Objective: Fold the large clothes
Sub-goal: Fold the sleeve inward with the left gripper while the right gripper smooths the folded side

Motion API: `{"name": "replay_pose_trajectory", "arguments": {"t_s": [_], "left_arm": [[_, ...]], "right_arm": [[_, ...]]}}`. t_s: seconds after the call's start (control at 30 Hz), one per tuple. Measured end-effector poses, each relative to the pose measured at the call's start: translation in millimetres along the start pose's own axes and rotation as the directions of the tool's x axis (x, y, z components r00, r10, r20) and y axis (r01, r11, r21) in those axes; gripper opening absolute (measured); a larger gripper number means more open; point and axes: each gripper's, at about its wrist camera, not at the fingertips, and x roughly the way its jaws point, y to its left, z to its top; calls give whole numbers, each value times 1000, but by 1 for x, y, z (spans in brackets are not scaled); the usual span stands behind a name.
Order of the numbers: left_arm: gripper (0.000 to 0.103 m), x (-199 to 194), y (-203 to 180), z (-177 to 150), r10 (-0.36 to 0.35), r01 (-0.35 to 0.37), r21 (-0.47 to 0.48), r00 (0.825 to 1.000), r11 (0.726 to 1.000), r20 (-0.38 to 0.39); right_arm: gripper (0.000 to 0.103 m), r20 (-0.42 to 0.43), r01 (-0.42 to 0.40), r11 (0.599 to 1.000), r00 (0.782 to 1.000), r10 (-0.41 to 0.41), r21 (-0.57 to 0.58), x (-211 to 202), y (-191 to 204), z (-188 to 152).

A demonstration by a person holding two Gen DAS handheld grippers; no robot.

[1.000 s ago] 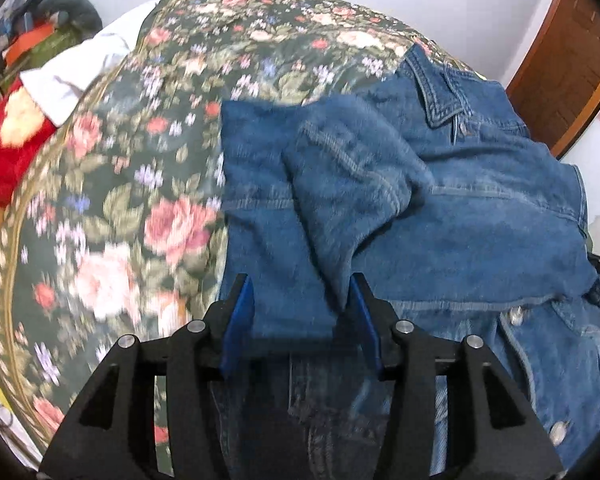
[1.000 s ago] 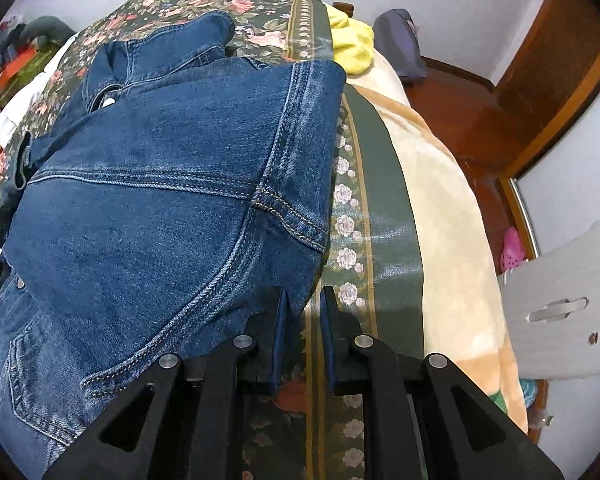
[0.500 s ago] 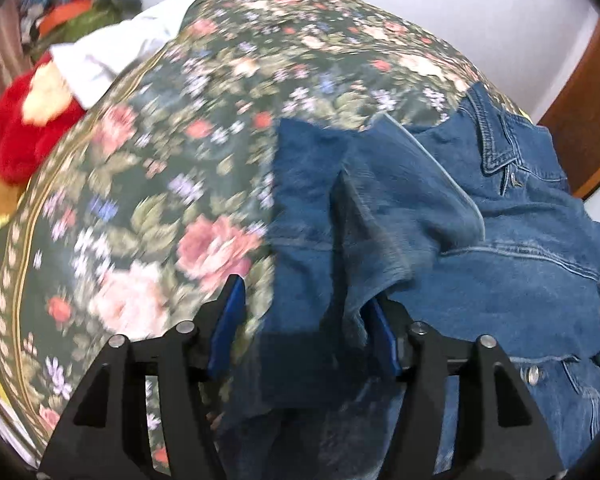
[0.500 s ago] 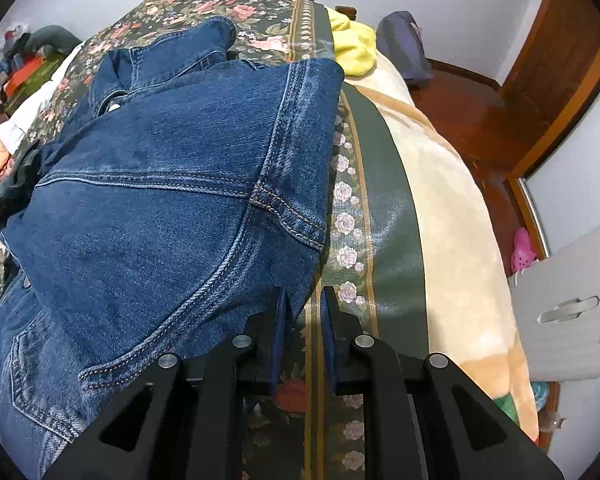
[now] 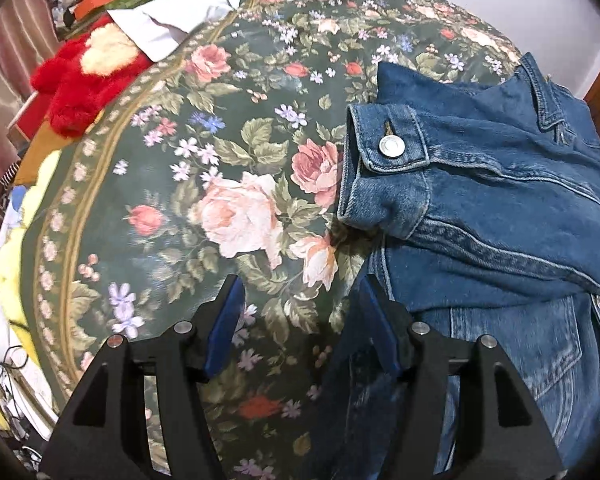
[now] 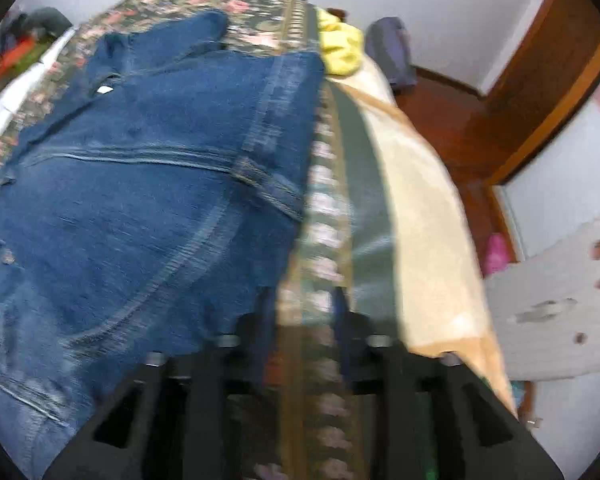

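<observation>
Floral bed [image 5: 236, 208] — denim jacket [image 5: 500, 200] atop

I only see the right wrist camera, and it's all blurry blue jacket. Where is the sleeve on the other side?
Observer: The blue denim sleeve lies folded across the front of the blue denim jacket. Its cuff is at the jacket's left edge.
Operator: Is the other gripper holding it?
Observer: No. The left gripper has just been opening its jaws. The pads grip nothing, and the dark green flowery bedspread shows between them.
Operator: Is anything shiny there?
Observer: Yes, a round silver metal button sits on the cuff.
</observation>
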Motion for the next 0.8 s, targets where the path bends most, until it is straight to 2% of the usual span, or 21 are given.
{"name": "replay_pose_trajectory", "arguments": {"t_s": [0.03,0.07,0.17,0.27,0.4,0.43,0.6,0.8], "left_arm": [[61,-4,0,-2,0,0,9,1000,1000,11],[61,-8,-1,-2,-2,1,18,1000,1000,20],[61,-19,-6,1,-7,4,51,999,999,50],[61,-31,-10,11,-17,11,70,996,997,82],[75,-34,-12,36,-30,21,74,992,997,126],[76,-33,-13,43,-34,25,70,991,997,131],[76,-8,-16,80,-93,89,47,992,995,84],[76,44,-21,123,-213,212,-18,977,977,-19]], "right_arm": [[79,1,57,998,998,-57,-9,0,-2,-2],[82,8,72,997,997,-71,-9,0,-5,-5],[82,-24,-43,997,999,45,64,-1,-25,-10],[82,-12,-79,992,997,81,98,-9,-35,-9],[82,64,-159,979,986,152,126,-31,-39,7],[82,81,-183,974,982,173,133,-34,-39,12],[82,128,-318,930,946,298,184,-31,-40,47],[82,94,-423,861,906,414,283,6,-37,77]]}}
